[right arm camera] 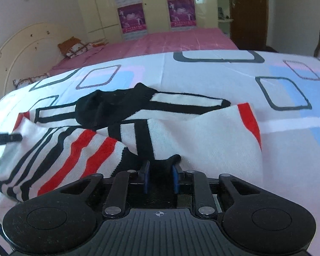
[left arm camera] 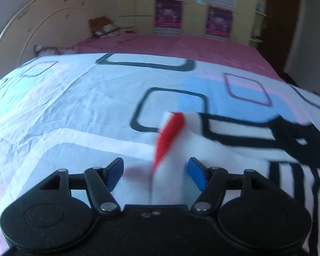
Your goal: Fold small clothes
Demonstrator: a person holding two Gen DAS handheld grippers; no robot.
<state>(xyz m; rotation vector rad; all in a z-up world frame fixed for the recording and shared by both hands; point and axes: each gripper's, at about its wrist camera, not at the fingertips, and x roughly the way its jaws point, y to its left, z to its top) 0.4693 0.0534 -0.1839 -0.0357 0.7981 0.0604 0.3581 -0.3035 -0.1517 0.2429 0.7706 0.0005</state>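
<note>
Garment: a small white knit top [right arm camera: 172, 132] with red and black stripes and a black collar lay spread on the patterned sheet [right arm camera: 202, 70], partly folded, with its black collar turned over the striped body.
Sleeve, left view: a white sleeve with a red cuff [left arm camera: 170, 132] stood up from the cloth between the left gripper's blue pads, blurred, touching neither pad as far as could be seen.
Left gripper [left arm camera: 155, 175]: its jaws stood wide apart, released, with nothing grasped; its blue pads [left arm camera: 114, 173] hovered on either side of the raised sleeve.
Right gripper [right arm camera: 161, 178]: its jaws were drawn close together, pinching a black edge of the garment at its near hem.
Other tool: a dark bar [right arm camera: 4, 139] entered the right view from the left edge, over the striped side of the top; what it belonged to could not be told.
Sheet: white with blue and pink patches and dark rounded squares, creased, laid over a pink bedspread [right arm camera: 170, 42].
Bed: a cream rounded headboard [right arm camera: 21, 47] stood at the left, with an orange-and-white pillow [right arm camera: 74, 48] near it.
Room: cream wardrobe doors [right arm camera: 155, 6] bore purple posters; a brown door [right arm camera: 248, 10] stood to the right.
</note>
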